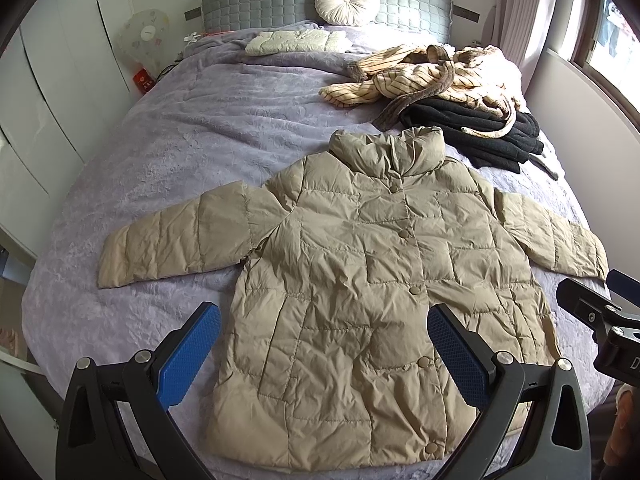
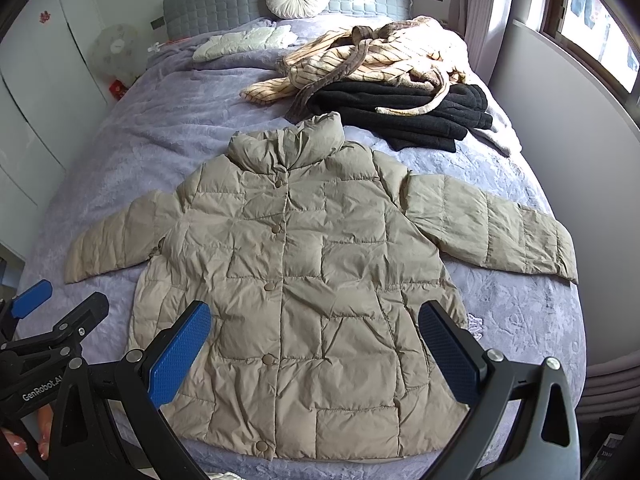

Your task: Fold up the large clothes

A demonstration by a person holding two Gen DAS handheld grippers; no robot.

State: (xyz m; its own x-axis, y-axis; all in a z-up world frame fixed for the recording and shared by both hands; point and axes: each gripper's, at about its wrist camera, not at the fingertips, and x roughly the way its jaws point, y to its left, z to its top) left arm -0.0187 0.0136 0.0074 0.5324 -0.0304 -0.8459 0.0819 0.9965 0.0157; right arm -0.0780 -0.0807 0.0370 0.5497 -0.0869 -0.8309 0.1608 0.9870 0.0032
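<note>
The beige puffer coat (image 1: 360, 300) lies buttoned and spread flat on the bed (image 1: 180, 152), both sleeves out, no fold begun, while the left tool (image 1: 324, 354) and right tool (image 2: 314, 354) hang released above its near hem

jacket (image 1: 360, 280): khaki, quilted
blanket (image 1: 200, 128): lilac
robe (image 1: 432, 76): cream w/ brown stripes
headboard (image 1: 280, 0): grey, quilted
gripper pads (image 1: 188, 356): blue

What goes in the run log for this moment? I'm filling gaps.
jacket: flat, unfolded, on bed | left gripper: open | right gripper: open
</note>
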